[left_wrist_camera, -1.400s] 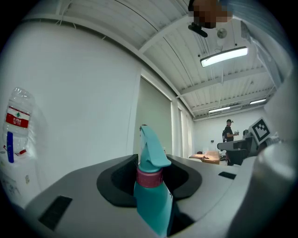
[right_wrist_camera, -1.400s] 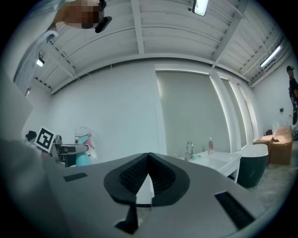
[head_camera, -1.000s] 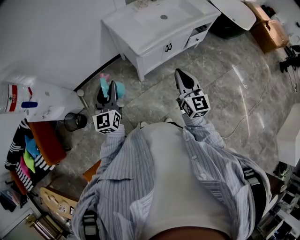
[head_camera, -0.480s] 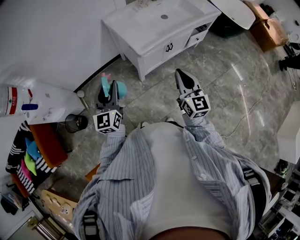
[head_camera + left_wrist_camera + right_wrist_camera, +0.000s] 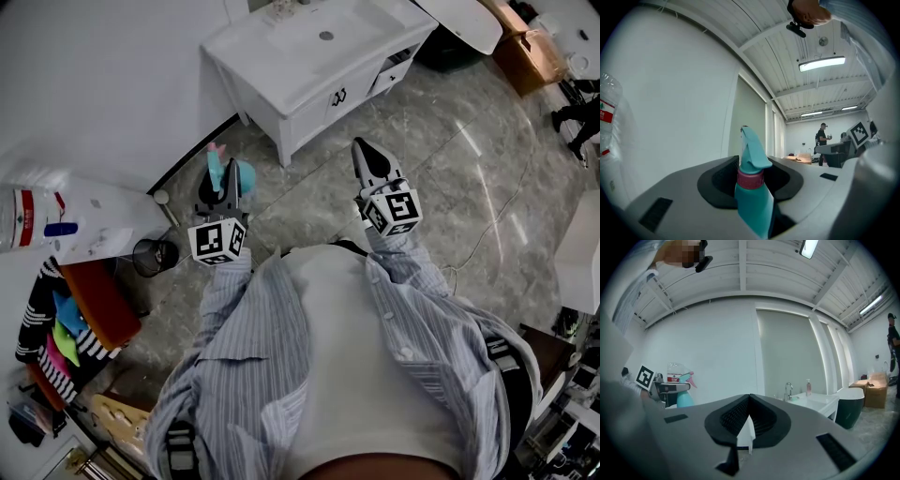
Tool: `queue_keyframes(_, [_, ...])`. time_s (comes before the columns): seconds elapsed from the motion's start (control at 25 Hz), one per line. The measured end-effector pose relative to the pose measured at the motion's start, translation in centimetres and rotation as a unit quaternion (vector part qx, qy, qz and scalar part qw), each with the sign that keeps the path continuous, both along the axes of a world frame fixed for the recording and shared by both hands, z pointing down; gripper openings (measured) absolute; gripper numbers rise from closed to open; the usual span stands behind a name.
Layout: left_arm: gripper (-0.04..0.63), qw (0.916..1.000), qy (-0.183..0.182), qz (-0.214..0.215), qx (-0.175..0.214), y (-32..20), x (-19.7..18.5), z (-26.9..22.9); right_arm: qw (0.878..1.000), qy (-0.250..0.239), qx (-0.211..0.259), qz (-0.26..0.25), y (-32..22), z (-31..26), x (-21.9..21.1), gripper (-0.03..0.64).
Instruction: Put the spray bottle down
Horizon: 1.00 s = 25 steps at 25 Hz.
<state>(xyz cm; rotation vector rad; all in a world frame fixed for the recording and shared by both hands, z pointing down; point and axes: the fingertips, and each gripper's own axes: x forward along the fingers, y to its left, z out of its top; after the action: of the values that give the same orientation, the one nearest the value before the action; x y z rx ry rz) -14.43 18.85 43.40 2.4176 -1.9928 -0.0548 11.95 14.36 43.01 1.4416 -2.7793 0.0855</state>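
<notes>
A teal spray bottle with a pink collar stands upright between the jaws of my left gripper, which is shut on its neck. In the left gripper view the bottle fills the gap between the jaws, nozzle upward. My right gripper is held level to the right of it, above the grey tiled floor, with its jaws shut and nothing gripped. The right gripper view shows the bottle far left, next to the left gripper's marker cube.
A white vanity with a sink stands ahead against the wall. To the left are a black wire bin, a large water jug and a red seat. A cardboard box sits far right. A person stands far off.
Both grippers have drifted a little forward over the floor with the person; the bin and the seat slid lower in the head view. The bottle stays gripped.
</notes>
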Motion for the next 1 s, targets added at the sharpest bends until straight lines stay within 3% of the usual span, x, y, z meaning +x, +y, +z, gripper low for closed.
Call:
queue_keyframes(0.6, [0.137, 0.9999, 0.010, 0.004, -0.002, -4.0, -3.5, 1.0, 1.000, 0.012, 0.000, 0.007, -3.6, 0.6, -3.1, 0.015])
queue_keyframes(1.0, [0.135, 0.9996, 0.003, -0.025, -0.013, -13.3, -3.9, 2.1, 1.000, 0.000, -0.004, -0.014, -14.5, 2.1, -3.5, 0.015])
